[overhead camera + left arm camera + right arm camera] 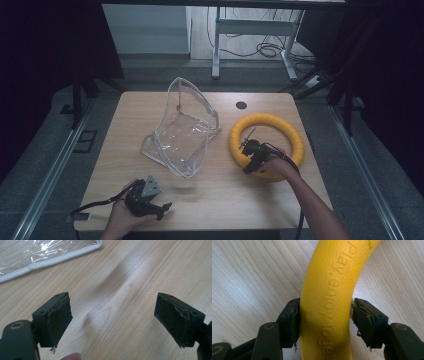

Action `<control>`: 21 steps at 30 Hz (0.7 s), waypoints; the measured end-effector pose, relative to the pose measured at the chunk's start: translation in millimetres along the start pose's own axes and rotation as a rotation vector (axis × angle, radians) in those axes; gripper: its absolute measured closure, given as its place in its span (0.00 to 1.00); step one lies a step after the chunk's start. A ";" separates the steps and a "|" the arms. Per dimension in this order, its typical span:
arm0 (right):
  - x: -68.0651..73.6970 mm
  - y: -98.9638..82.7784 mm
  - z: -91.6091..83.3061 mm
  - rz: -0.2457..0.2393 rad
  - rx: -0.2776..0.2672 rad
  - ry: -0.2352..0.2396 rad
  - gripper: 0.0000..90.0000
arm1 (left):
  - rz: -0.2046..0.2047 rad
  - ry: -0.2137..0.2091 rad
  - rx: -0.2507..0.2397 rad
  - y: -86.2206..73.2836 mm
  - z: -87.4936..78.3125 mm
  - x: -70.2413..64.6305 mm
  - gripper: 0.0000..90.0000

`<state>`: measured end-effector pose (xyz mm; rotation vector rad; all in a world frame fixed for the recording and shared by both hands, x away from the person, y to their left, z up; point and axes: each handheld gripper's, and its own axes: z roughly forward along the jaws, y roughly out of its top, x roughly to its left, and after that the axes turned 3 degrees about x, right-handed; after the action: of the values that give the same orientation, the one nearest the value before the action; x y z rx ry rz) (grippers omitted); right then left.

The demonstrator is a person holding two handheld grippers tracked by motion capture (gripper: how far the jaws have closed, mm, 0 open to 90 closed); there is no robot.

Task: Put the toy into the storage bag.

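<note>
Right tongs (pixel 325 322) straddle the near arc of the yellow foam ring (pixel 267 145), which lies flat on the bench (pixel 210 190) at its right side. Left pad touching, right pad just off: closing for a pinch, I'd say, not yet clamped. Left tongs (pixel 113 320) wide open, empty, parked over the near-left bench, probably waiting. Clear zip pouch (pixel 182 130) stands slumped mid-bench; contents unreadable. Ring's embossed text cut off by the frame.

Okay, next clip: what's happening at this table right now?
A person holds a gripper in each hand. The right gripper straddles the near side of a yellow foam ring lying flat on the table; one jaw touches it, the other shows a gap. The left gripper hangs open over bare wood, near a clear plastic bag.
</note>
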<state>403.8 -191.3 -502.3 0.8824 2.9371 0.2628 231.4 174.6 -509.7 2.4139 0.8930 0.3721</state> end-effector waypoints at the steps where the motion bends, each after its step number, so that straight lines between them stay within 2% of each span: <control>1: -0.2 0.4 1.4 0.000 0.005 0.002 0.45 | 0.000 0.000 -0.001 0.0 0.0 0.0 0.16; 5: -0.2 1.6 1.3 0.001 0.005 0.020 0.49 | 0.000 -0.002 0.002 0.1 0.6 -0.2 0.16; 8: 0.3 2.8 0.9 -0.020 0.008 0.023 0.55 | 0.000 -0.004 0.001 0.1 0.5 -0.4 0.16; 10: -0.1 4.4 0.5 -0.005 0.025 0.033 0.55 | 0.000 -0.003 0.000 0.1 0.3 -0.4 0.16; 17: -1.6 9.0 -2.9 -0.009 0.060 0.037 0.56 | 0.003 -0.001 0.003 0.1 1.5 -0.4 0.16; 21: -3.1 9.2 -8.7 -0.007 0.043 0.037 0.56 | 0.002 0.000 0.002 0.1 0.8 -0.1 0.16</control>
<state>410.4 -186.7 -492.0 0.8822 2.9901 0.2184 231.6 174.1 -510.4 2.4168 0.8911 0.3720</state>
